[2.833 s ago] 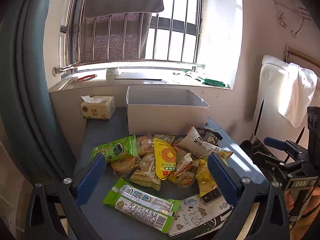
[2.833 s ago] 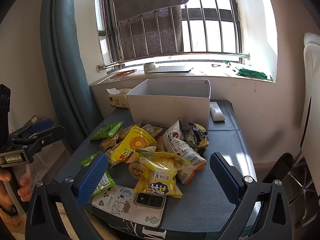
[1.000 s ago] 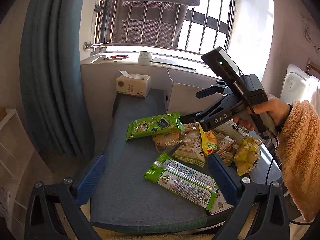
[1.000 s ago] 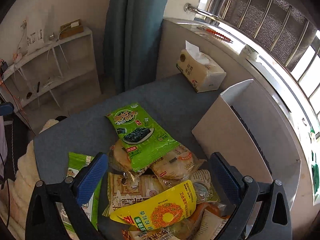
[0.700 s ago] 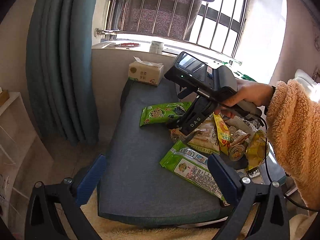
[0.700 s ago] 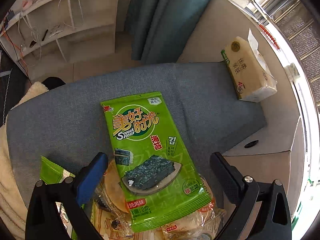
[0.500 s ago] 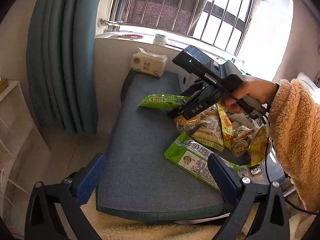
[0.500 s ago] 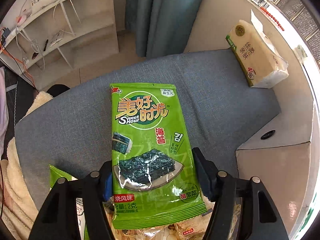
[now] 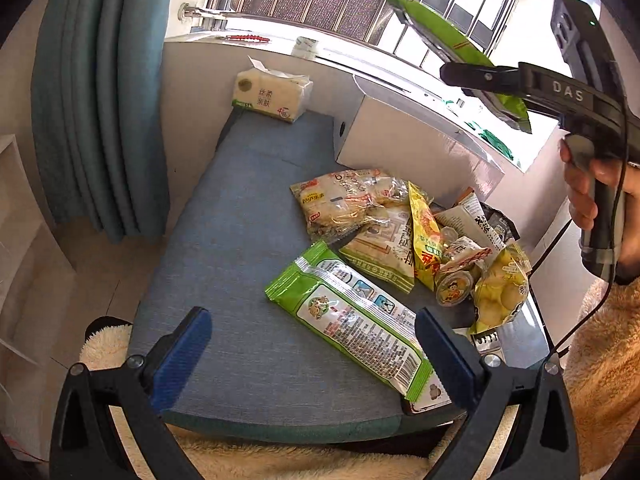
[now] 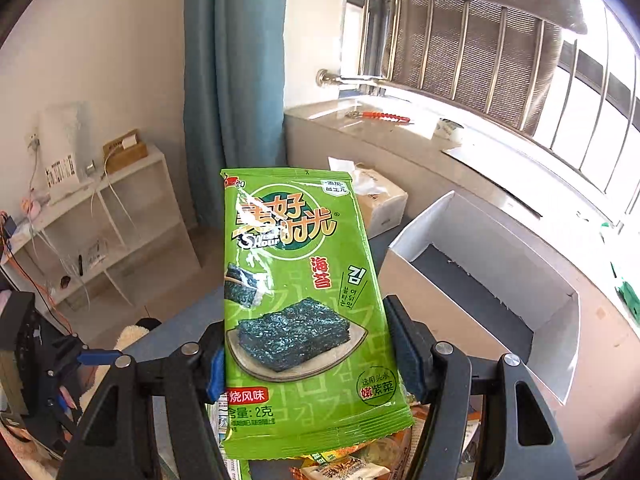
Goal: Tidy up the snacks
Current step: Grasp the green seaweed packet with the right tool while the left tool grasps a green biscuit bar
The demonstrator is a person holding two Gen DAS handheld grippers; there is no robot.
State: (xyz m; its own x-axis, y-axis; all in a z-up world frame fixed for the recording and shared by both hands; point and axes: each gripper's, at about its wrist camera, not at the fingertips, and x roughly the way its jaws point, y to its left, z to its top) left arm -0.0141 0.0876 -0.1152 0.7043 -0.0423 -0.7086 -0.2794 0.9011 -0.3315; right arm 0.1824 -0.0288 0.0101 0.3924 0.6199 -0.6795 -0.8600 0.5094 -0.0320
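My right gripper (image 10: 308, 354) is shut on the green seaweed packet (image 10: 298, 304) and holds it in the air; from the left wrist view the packet (image 9: 452, 46) hangs high over the white box (image 9: 404, 148). The box (image 10: 496, 280) is open-topped and looks bare inside. My left gripper (image 9: 312, 354) is open and empty, low over the near end of the grey table (image 9: 224, 240). A pile of snack packets (image 9: 396, 228) lies on the table's right side, with a long green packet (image 9: 352, 320) nearest my left gripper.
A tissue pack (image 9: 272, 96) stands at the table's far left corner. A blue curtain (image 9: 96, 100) hangs on the left. A white shelf unit (image 10: 96, 220) stands beyond the table. A phone on a notebook (image 9: 484, 340) lies at the near right edge.
My right gripper closed on the green seaweed packet and lifted it off the pile, up toward the white box. My left gripper stayed open and low.
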